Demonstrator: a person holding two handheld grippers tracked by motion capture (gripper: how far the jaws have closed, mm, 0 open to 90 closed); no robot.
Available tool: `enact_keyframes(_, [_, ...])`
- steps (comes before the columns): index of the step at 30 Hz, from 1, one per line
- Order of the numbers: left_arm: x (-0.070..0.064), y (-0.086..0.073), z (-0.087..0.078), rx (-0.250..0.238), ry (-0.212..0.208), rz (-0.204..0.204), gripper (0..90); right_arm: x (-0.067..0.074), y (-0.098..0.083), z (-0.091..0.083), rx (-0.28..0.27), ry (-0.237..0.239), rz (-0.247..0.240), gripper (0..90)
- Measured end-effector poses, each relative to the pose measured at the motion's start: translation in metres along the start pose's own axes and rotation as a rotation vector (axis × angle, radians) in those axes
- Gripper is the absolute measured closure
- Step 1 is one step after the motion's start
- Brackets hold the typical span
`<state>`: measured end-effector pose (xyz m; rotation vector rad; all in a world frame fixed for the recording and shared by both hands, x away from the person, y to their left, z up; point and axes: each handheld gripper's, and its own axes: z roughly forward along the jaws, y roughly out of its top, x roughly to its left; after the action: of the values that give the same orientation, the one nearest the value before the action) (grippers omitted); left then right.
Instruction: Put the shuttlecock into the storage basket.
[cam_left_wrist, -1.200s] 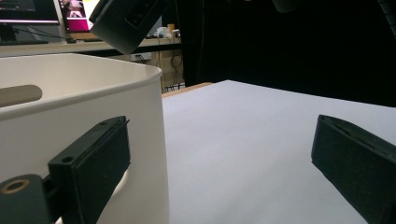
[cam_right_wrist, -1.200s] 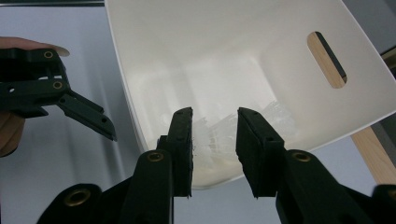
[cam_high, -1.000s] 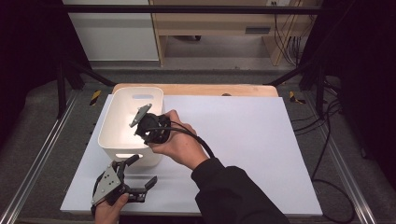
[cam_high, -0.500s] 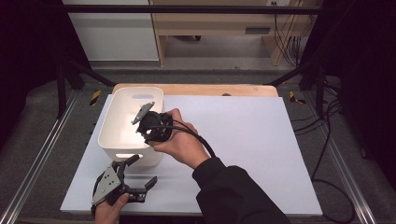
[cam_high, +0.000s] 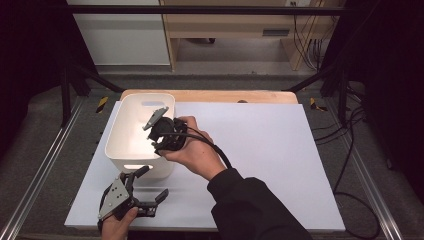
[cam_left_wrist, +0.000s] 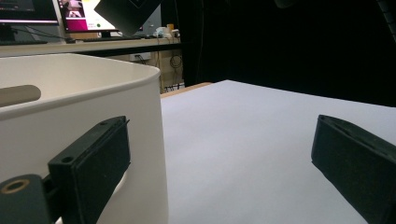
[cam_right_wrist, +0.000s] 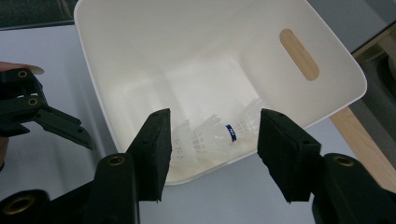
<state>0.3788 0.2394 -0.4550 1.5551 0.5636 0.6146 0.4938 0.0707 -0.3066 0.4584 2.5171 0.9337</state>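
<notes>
While we hold both tools over the white sheet (cam_high: 280, 150) that covers the table, the largest thing beside them is the white bin (cam_high: 131, 134), standing just ahead of our left gripper (cam_high: 150, 192) and directly under our right gripper (cam_right_wrist: 212, 149). In the left gripper view the bin's (cam_left_wrist: 84, 93) rounded wall sits just beyond one jaw, almost against it, while the other jaw stands well off over bare sheet; those tongs are wide apart with nothing between them. Our right gripper (cam_high: 157, 132) hangs above the bin's right rim, tilted down into it, and its jaws have just been opening; they now stand apart and press on nothing. Past and below those jaws, on the bin's (cam_right_wrist: 327, 88) floor, lie the shuttlecocks (cam_right_wrist: 212, 135), white feathered ones bunched together, one with a blue band, clear of both pads.
</notes>
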Motion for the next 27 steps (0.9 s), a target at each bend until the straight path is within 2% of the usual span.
enact_keyframes(15, [0.001,0.0,0.0,-0.003,0.0,0.0,4.5,-0.006,-0.001,-0.004,-0.017,-0.021,0.06,27.1])
enact_keyframes(27, [0.001,0.0,-0.001,-0.003,0.001,0.001,4.5,-0.013,-0.004,-0.009,-0.041,-0.024,0.1,19.1])
